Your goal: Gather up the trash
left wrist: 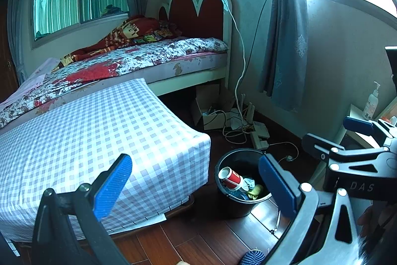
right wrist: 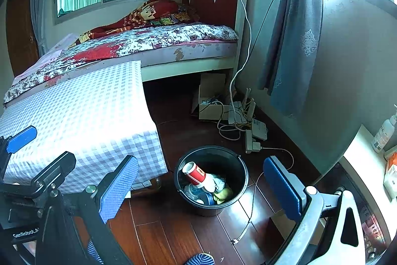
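A black bucket (left wrist: pixel 235 209) stands on the wooden floor beside the checked table. It holds a red and white paper cup (left wrist: pixel 232 178), crumpled pale paper (left wrist: pixel 249 181) and a yellow-green scrap (left wrist: pixel 255 190). The right wrist view shows the same bucket (right wrist: pixel 245 173), cup (right wrist: pixel 196 173) and scrap (right wrist: pixel 224 194) from above. My left gripper (left wrist: pixel 196 186) hangs open and empty above the floor, left of the bucket. My right gripper (right wrist: pixel 201 186) is also open and empty, its blue pads (right wrist: pixel 282 186) straddling the bucket from above.
A table with a checked cloth (left wrist: pixel 99 128) fills the left, with a bed (left wrist: pixel 148 56) behind it. A cardboard box (left wrist: pixel 211 113), cables and a power strip (left wrist: pixel 259 138) lie near the wall. A desk with a pump bottle (left wrist: pixel 371 102) stands right. A thin cable (right wrist: pixel 250 212) crosses the floor.
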### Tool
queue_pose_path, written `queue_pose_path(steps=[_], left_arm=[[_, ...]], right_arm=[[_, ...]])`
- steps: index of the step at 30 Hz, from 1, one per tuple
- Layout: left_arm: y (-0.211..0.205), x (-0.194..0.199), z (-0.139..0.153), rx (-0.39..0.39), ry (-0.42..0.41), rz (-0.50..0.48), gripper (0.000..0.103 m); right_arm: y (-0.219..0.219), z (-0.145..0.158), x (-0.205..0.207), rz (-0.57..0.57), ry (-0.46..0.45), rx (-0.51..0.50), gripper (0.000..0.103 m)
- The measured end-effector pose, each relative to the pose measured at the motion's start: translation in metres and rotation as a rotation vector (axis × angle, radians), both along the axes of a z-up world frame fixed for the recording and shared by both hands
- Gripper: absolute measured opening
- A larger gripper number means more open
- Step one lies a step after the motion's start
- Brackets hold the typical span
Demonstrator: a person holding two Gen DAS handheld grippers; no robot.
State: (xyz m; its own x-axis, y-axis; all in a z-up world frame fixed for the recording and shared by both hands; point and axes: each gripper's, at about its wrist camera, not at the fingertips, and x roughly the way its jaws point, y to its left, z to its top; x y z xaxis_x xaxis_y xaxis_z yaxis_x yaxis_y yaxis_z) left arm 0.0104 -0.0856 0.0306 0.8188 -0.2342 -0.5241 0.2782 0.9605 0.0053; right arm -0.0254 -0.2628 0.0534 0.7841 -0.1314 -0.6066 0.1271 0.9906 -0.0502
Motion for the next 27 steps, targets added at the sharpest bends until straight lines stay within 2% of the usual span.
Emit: queue_pose_path(steps=[27], left_arm=[[-0.0036,-0.0024,-0.0024,0.005,0.007,-0.01,0.102]], right_arm=[[0.0013,-0.0046,-0.0052,-0.016,0.003,0.004,0.102]])
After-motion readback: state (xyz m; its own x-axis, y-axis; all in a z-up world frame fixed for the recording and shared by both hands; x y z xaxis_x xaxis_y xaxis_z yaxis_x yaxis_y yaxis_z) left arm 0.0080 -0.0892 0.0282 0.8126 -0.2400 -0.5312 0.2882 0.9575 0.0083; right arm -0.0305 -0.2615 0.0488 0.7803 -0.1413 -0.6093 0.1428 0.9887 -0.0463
